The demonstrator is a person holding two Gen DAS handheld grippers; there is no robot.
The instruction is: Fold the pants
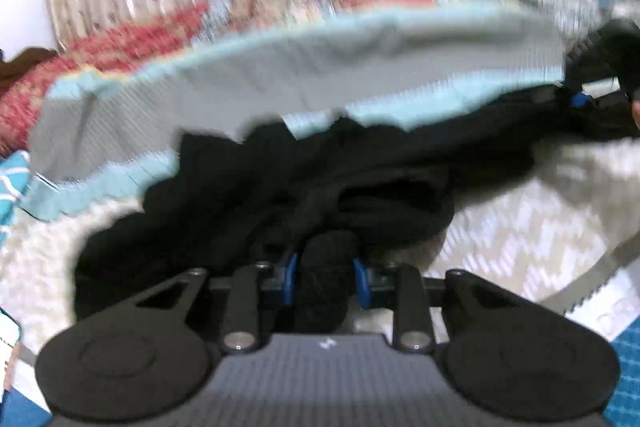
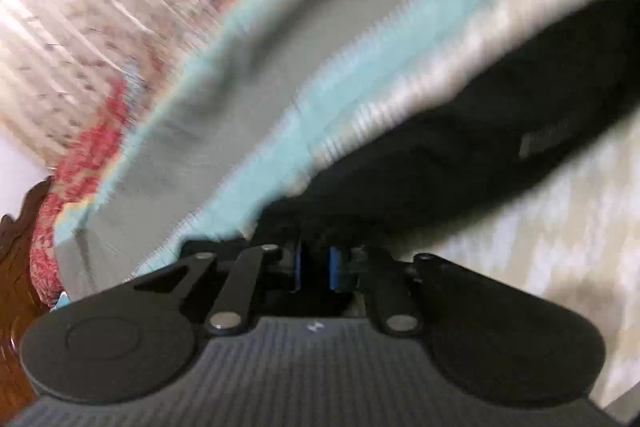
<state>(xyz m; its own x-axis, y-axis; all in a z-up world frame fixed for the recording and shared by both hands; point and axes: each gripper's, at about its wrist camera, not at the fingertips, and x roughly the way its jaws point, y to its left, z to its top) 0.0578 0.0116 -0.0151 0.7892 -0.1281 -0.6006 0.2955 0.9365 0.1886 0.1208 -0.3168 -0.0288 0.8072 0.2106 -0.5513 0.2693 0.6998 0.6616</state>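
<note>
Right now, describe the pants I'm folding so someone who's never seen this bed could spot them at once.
Start at the cream zigzag-patterned bedspread that covers the bed. In front of the grey blanket with a pale blue border lies the crumpled black fabric pants, with the left tongs pinching a bunched fold. They are the only black cloth there; everything around is pale or patterned.

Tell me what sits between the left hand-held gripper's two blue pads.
A bunched roll of the black pants fills the left hand-held gripper, seen in the left wrist view.
</note>
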